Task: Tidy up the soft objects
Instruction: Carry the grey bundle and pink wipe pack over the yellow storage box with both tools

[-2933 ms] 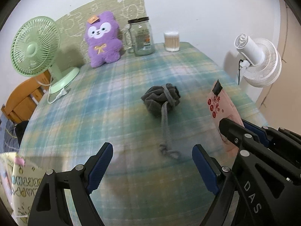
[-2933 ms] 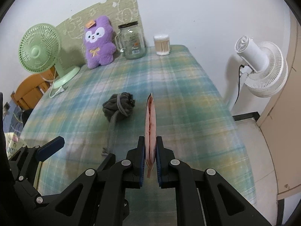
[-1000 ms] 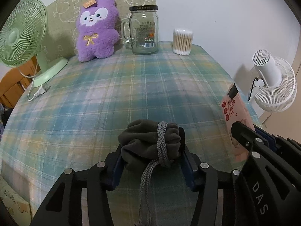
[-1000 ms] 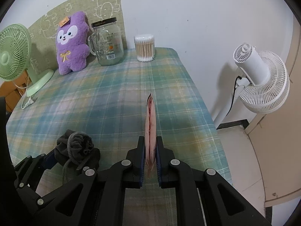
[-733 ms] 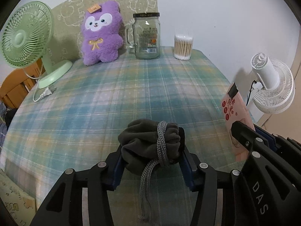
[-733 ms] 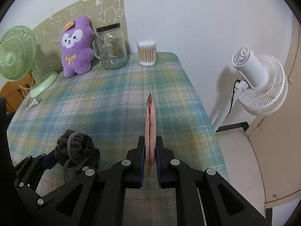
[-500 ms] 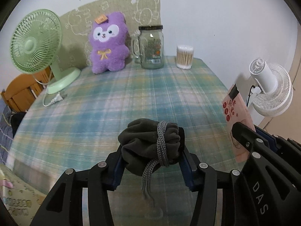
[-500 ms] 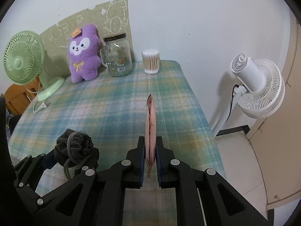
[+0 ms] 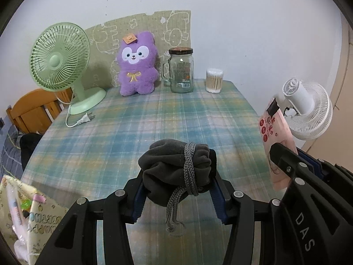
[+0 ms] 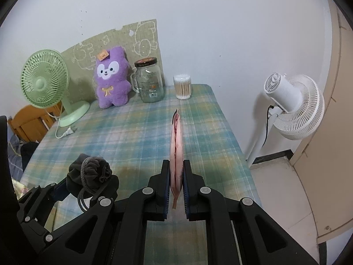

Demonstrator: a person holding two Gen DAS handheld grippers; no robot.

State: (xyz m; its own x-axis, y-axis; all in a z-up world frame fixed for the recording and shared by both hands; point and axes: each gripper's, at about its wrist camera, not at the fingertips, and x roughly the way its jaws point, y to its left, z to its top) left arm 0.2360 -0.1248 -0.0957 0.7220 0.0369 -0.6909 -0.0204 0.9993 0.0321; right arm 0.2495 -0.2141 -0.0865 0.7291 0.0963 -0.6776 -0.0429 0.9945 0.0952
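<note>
Nearest to me, my left gripper (image 9: 179,184) has its blue pads pressed on both sides of the dark grey drawstring pouch (image 9: 176,172), so this soft bundle is gripped and hangs above the near edge of the plaid table (image 9: 154,121). Its braided cord (image 9: 174,216) dangles loose below the pouch. I think this is the first risk: if I bring the pouch low over the table, the cord could drag on the cloth or catch on something. The fleece also squeezes easily, so the bundle may slip out if the pads relax.

Just beside it, toward the right edge of the table, my right gripper (image 10: 176,176) is clamped tight on the flat pink packet (image 10: 176,145), which stands on its edge between the pads. Only its lower part is held, so a quick turn could make it pivot or slide out. The two grippers are close together, and I judge they could knock each other.

Far across the table, against the wall, stand the purple plush toy (image 9: 136,66), the glass jar (image 9: 181,70) touching or nearly touching it, and the cotton swab container (image 9: 214,80). The green fan (image 9: 60,57) stands at the far left corner with its plug (image 9: 87,118) lying on the cloth. If I place soft things there, a careless reach could tip the jar or the swabs.
</note>
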